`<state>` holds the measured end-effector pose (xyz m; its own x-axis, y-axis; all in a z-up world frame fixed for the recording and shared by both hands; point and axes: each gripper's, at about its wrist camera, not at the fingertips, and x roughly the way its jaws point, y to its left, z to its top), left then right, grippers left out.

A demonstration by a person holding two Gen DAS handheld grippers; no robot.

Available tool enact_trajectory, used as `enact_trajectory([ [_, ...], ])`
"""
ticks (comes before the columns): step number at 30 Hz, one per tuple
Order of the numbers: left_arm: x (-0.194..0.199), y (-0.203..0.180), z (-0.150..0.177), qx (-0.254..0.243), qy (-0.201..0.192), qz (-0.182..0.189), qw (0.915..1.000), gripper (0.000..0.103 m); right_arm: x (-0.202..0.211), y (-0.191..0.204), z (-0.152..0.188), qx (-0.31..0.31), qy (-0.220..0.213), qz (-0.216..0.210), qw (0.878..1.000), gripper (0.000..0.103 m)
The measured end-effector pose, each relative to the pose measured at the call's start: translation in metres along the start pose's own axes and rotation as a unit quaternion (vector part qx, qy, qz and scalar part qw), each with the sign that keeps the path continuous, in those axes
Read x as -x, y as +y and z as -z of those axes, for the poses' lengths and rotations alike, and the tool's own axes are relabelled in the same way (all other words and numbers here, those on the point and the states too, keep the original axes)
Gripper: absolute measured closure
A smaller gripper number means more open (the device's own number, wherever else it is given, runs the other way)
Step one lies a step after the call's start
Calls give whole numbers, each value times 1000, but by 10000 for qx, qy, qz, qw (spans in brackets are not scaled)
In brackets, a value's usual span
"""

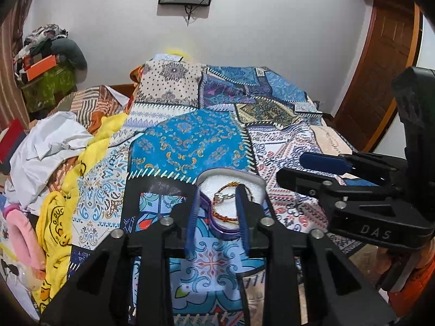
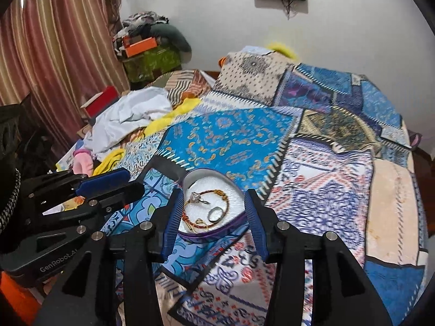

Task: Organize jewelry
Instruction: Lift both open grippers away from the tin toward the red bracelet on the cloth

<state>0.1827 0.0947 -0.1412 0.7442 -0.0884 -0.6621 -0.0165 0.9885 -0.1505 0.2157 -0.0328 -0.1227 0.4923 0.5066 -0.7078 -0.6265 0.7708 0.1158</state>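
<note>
We hold two claws over a bed w/ a blue patchwork quilt (image 2: 233,135). Both are released, nothing gripped.

Step in hand, as we judge it: jewelry looks gathered in the tray, so next is likely tidying pieces or picking one out. To do it well: bring one claw straight down over a single piece, keep pads clear of the tray rim, close slowly. The bracelet loops overlap, so lifting one may drag the others. The ring is small & flat; approach steeply or it may slip. The quilt is soft, so the tray may tip if pressed at its edge.

The tray (image 2: 202,175) is a shallow oval w/ purple rim & white padded lining, lying on the quilt. In the right view it sits between the right claw (image 2: 213,224) pads, just ahead, toward 12 o'clock. The left claw (image 1: 217,218) straddles its near rim at about 1 o'clock.

Inside: a gold bracelet (image 2: 221,194), a red-orange cord bracelet (image 2: 190,221), a silver ring (image 2: 215,213) at 5 o'clock, a silver charm (image 2: 196,197) at 10 o'clock.
</note>
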Motion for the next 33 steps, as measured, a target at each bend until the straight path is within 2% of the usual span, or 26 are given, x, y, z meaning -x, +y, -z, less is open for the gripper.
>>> enact_trajectory([
  [11,17,-39,-8,-237,-161,128,9995,64,53,-27,12,-196,-439,358,9982,60],
  [19,10,-74,-10,-427,-81,371,9984,63,88,-55,26,-410,-671,691,9945,60],
  [25,0,-93,-8,-531,78,561,9970,63,99,-80,42,-638,-621,944,9915,60],
  [33,-29,-114,10,-671,500,737,9938,63,95,-108,73,-957,-283,1047,9895,60],
])
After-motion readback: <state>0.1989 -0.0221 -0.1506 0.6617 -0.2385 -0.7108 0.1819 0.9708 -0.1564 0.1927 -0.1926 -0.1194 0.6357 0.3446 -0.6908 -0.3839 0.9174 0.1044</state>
